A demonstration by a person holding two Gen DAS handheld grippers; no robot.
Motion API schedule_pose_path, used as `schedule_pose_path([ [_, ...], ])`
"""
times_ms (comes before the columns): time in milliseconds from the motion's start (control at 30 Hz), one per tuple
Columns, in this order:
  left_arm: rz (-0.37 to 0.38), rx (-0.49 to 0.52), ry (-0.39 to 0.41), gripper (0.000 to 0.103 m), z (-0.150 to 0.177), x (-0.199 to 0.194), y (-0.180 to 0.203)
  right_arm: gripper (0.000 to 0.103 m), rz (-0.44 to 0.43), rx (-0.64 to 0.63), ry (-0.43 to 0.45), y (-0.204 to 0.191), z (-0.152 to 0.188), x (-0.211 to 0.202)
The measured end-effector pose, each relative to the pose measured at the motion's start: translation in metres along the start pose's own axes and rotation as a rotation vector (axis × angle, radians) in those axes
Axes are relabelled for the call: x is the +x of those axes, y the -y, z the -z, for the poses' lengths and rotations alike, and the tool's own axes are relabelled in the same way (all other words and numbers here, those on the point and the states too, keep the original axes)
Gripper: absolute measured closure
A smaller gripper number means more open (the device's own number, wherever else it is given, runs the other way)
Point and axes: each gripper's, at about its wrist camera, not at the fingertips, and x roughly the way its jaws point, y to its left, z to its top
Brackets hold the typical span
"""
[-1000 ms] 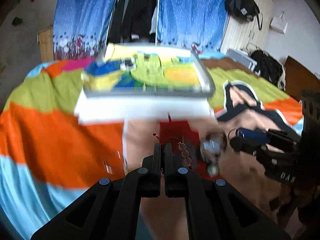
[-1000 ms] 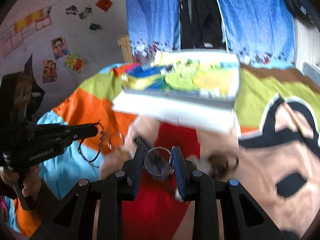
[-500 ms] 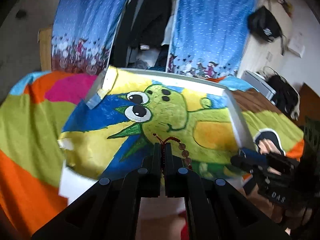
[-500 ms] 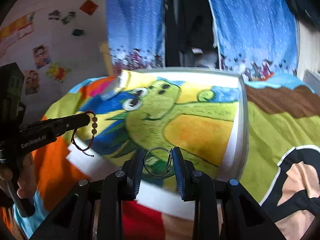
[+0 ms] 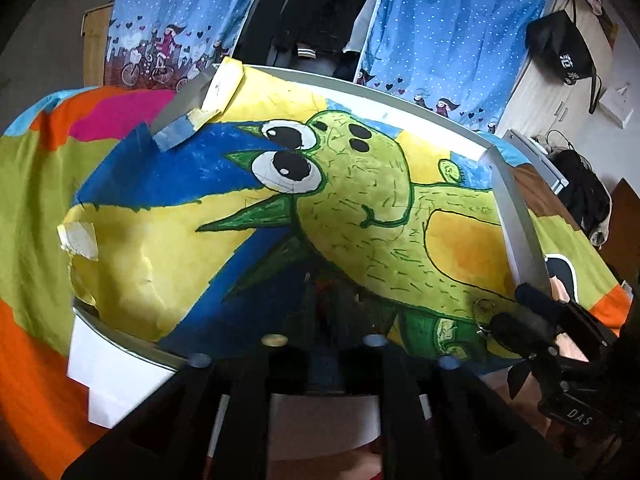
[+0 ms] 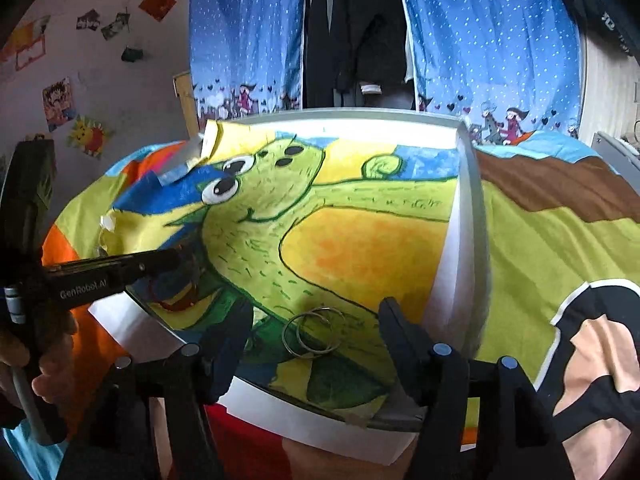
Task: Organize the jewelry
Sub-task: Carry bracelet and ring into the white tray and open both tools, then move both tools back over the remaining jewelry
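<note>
Where painted tray (image 6: 466, 208) rests — patchwork bedspread (image 6: 552, 236), blue curtains (image 6: 492, 40) behind.

Silver rings (image 6: 313, 332), red bracelet (image 6: 176, 300)

Both views are being taken from wrist fisheyes, each angled downward along its own fingers and sitting close over a white tray (image 5: 516, 236) lined with a dinosaur drawing (image 5: 360, 216). The left view is being aimed at the tray's near-left part, the right view at its near-right part (image 6: 468, 240). The drawing (image 6: 320, 240), the bedspread (image 6: 540, 240) and the blue curtains (image 6: 492, 40) are being shared. Each gripper is being caught at the other view's edge: right gripper (image 5: 516, 316), left gripper (image 6: 188, 260).
</note>
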Motion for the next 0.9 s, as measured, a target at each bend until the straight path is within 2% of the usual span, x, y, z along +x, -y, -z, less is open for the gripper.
schedule_pose_path([
  [67, -0.012, 0.000, 0.030, 0.054, -0.002, -0.009, 0.004, 0.037, 0.022, -0.004, 0.016, 0.000, -0.002, -0.006],
  [167, 0.004, -0.007, 0.087, 0.052, -0.003, -0.029, 0.009, 0.026, 0.046, 0.011, 0.061, 0.002, -0.004, -0.022],
  [233, -0.004, -0.010, 0.097, 0.044, -0.004, -0.040, 0.012, 0.022, 0.057, 0.024, 0.097, 0.003, -0.004, -0.036],
  [267, -0.017, -0.010, 0.114, 0.035, -0.003, -0.048, 0.014, 0.018, 0.054, 0.036, 0.119, 0.004, -0.004, -0.046],
  [300, -0.033, -0.007, 0.149, 0.024, 0.000, -0.061, 0.017, 0.009, 0.048, 0.047, 0.136, 0.005, -0.003, -0.054],
  [333, -0.040, -0.003, 0.171, 0.019, 0.001, -0.068, 0.020, 0.003, 0.042, 0.055, 0.152, 0.005, -0.003, -0.062],
  [400, -0.060, 0.013, 0.228, 0.003, 0.009, -0.090, 0.027, 0.000, 0.030, 0.061, 0.193, 0.004, -0.001, -0.079],
  [500, -0.072, 0.034, 0.293, 0.001, 0.019, -0.116, 0.036, 0.000, 0.025, 0.059, 0.245, -0.001, 0.007, -0.106],
  [633, -0.080, 0.065, 0.326, 0.001, 0.039, -0.143, 0.047, 0.000, 0.033, 0.047, 0.289, -0.011, 0.019, -0.136],
  [900, -0.099, 0.121, 0.386, 0.001, 0.107, -0.194, 0.060, 0.000, 0.070, 0.039, 0.370, -0.031, 0.066, -0.200],
])
